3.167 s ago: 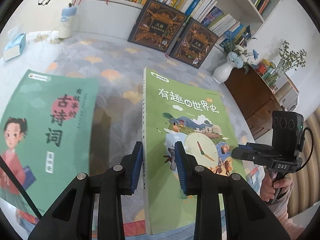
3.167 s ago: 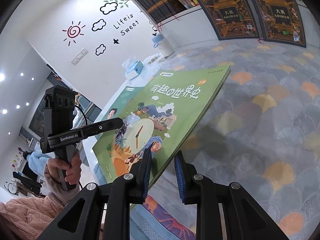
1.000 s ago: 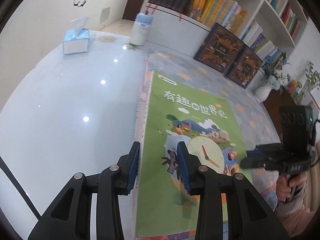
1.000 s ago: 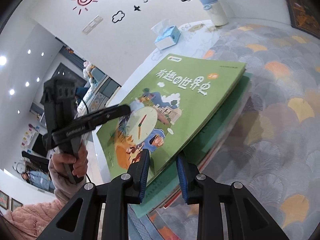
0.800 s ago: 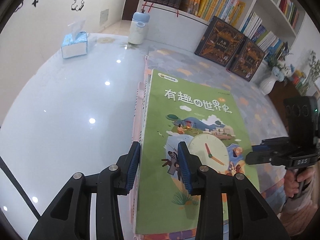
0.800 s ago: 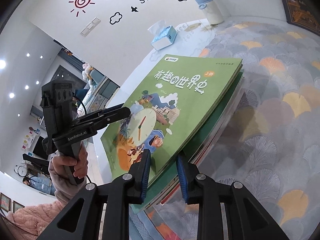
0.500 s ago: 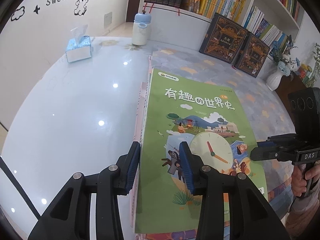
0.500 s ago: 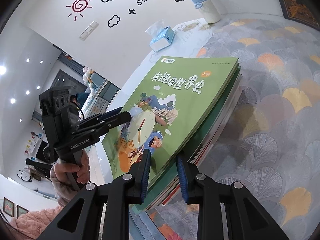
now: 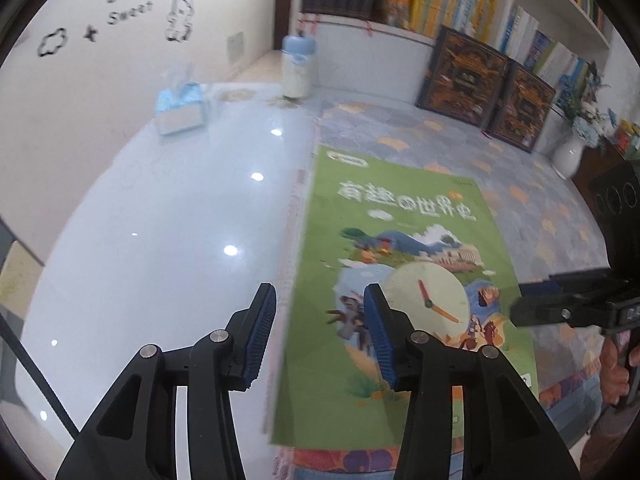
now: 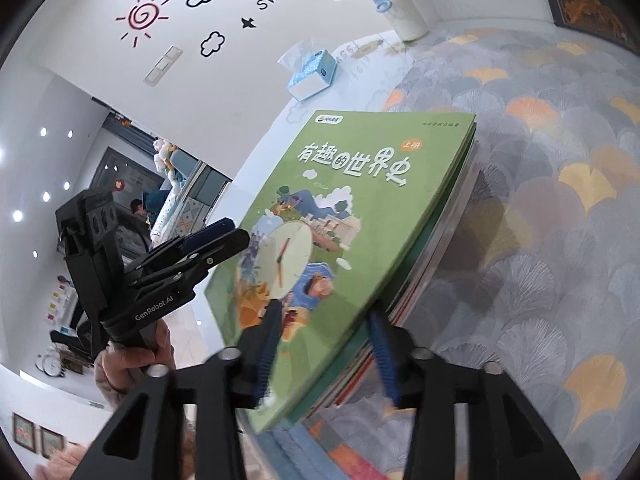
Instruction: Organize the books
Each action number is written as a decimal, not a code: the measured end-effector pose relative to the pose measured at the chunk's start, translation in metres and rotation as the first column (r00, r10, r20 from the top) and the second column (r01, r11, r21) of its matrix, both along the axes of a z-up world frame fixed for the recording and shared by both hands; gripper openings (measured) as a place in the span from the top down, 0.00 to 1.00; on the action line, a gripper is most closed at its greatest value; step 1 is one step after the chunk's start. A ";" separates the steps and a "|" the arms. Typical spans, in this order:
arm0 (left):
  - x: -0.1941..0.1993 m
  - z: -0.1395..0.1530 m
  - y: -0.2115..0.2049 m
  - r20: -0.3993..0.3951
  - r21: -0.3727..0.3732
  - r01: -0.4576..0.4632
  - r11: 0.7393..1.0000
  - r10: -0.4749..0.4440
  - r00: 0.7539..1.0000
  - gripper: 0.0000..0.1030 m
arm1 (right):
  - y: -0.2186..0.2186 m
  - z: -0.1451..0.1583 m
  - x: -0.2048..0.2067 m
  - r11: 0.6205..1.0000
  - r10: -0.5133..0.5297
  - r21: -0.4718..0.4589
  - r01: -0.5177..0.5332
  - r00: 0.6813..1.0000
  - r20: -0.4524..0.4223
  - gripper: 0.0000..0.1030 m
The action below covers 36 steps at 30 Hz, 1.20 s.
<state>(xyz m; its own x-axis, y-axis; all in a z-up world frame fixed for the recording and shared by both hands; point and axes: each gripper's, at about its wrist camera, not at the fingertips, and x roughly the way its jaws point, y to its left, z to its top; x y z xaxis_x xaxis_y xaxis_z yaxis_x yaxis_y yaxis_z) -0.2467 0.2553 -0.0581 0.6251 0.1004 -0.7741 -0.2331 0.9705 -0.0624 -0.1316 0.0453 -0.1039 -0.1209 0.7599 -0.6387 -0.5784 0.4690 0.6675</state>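
Green book [image 9: 404, 264] now lies flat on top of the stack [image 10: 436, 248], at the patterned mat's [image 9: 520, 184] edge. My left gripper [image 9: 320, 336] and right gripper [image 10: 324, 356] have both just been opening — pads clear, gripping nothing. Stacking looks done; squaring edges maybe left.

white wall [image 10: 100, 64] bears sun, cloud and star decals with lettering. glossy white table [image 9: 160, 220] reflects ceiling lights; a fan-patterned mat [image 10: 560, 200] covers its right part. bookshelf [image 9: 460, 4] stands behind, filled. dark wooden cabinet [image 9: 592, 172] at right, white vase [image 9: 568, 156] with flowers beside it.
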 end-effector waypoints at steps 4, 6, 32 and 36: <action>-0.015 0.016 0.002 0.051 -0.031 -0.063 0.998 0.064 0.997 0.53 | 0.005 0.016 -0.005 1.000 0.007 -0.023 -0.006 0.999 0.042 0.31; -0.021 0.026 -0.007 0.074 -0.046 -0.075 0.996 0.078 0.994 0.16 | 0.004 0.030 -0.010 1.000 0.014 -0.027 -0.012 0.998 0.068 0.23; 0.015 0.028 -0.215 0.070 0.033 0.176 0.984 -0.178 0.982 0.01 | -0.208 0.079 -0.066 0.737 -0.476 -0.199 0.646 0.705 0.526 0.00; 0.016 0.030 -0.217 0.086 0.041 0.164 0.986 -0.167 0.982 0.01 | -0.202 0.076 -0.069 0.745 -0.419 -0.236 0.623 0.714 0.561 0.00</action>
<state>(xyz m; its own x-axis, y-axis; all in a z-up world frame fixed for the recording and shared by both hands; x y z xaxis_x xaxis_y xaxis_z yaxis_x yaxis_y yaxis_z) -0.2304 0.0378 -0.0276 0.7011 0.0149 -0.7129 -0.0641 0.9971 -0.0421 -0.2002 -0.1564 -0.0275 0.5910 0.2861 -0.7542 -0.3335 0.9380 0.0944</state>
